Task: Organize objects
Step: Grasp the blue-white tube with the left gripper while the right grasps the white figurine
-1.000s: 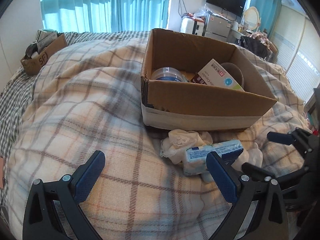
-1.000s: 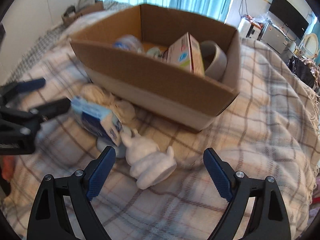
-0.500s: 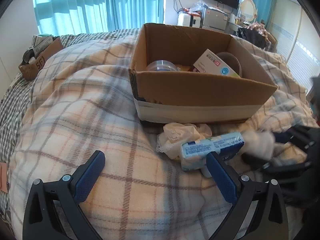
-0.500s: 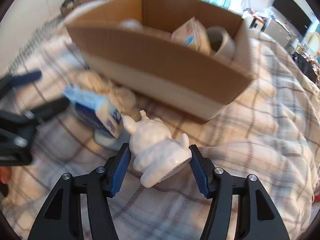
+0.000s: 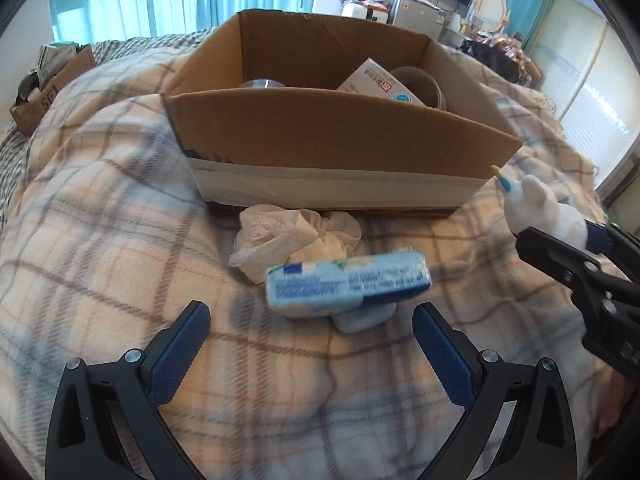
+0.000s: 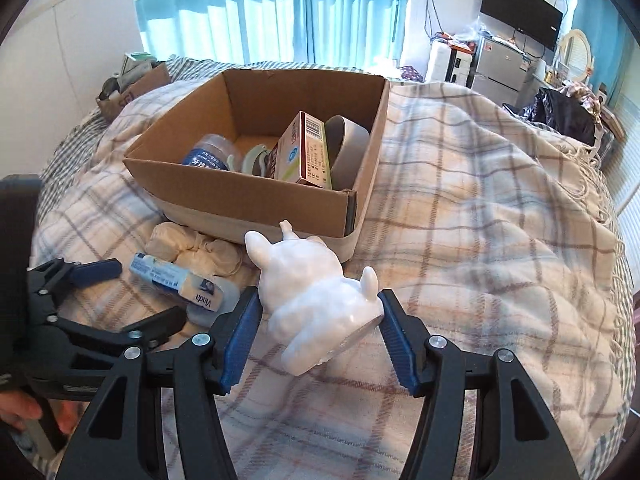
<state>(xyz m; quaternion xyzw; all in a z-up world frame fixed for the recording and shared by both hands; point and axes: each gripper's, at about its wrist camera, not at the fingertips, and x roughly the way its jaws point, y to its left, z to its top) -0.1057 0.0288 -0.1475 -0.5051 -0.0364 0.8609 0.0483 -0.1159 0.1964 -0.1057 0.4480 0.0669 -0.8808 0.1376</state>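
My right gripper [image 6: 320, 316] is shut on a white animal figurine [image 6: 316, 296] and holds it above the plaid blanket, in front of the open cardboard box [image 6: 240, 196]. The figurine also shows in the left wrist view [image 5: 540, 208]. My left gripper [image 5: 310, 328] is open and empty, just short of a blue tissue pack [image 5: 348, 282]. That pack lies on a small white object next to a crumpled white cloth [image 5: 288, 232]. The pack [image 6: 176, 276] and cloth [image 6: 192, 244] also show in the right wrist view. The box [image 5: 340, 148] holds a medicine carton, a tape roll and a jar.
A plaid blanket [image 6: 480, 200] covers the bed. A small cardboard box of clutter [image 5: 48, 84] stands at the far left. A TV, a fridge and a mirror stand beyond the bed at the back right. Curtains hang behind.
My right gripper closed on the white figurine and lifted it up off the blanket. My left gripper moved closer to the tissue pack and stays open.
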